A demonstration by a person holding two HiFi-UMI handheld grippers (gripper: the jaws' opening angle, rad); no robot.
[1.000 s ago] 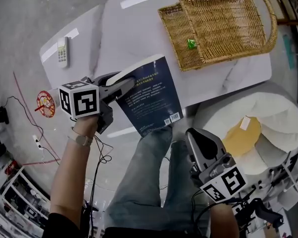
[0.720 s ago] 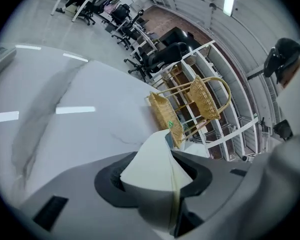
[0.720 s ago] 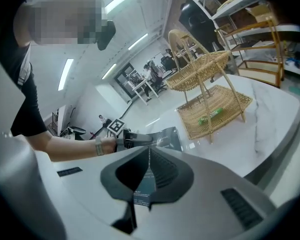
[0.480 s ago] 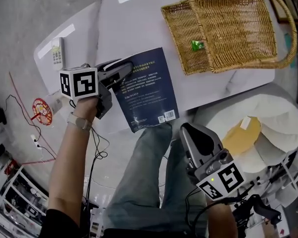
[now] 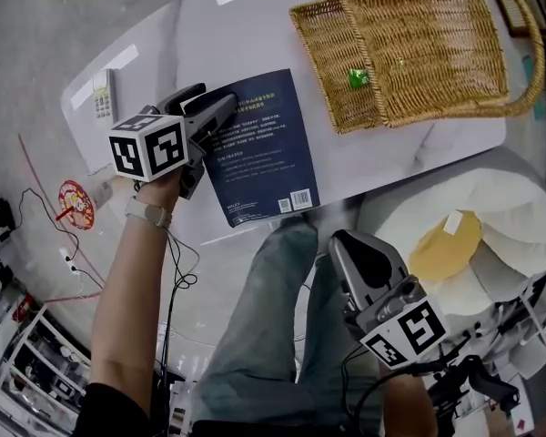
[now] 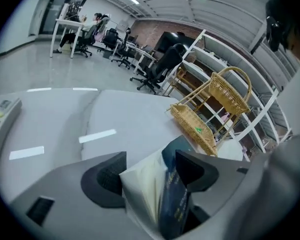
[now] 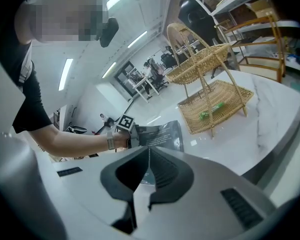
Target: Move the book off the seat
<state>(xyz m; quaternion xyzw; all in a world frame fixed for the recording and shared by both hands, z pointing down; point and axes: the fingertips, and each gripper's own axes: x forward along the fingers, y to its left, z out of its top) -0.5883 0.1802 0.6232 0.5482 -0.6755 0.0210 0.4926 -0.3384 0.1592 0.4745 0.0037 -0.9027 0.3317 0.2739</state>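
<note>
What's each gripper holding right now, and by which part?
Left gripper: jaws opening, with the dark blue book between them at its page edge, near a corner; it lies on the white table. Right gripper: shut, empty.

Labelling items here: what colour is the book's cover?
Dark blue book, white print; clearest in head view.

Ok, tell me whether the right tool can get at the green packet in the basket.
Probably yes: the right tool is shut and empty, bare table lies between it and the basket, and the packet lies in plain sight in the lower tray.
</note>
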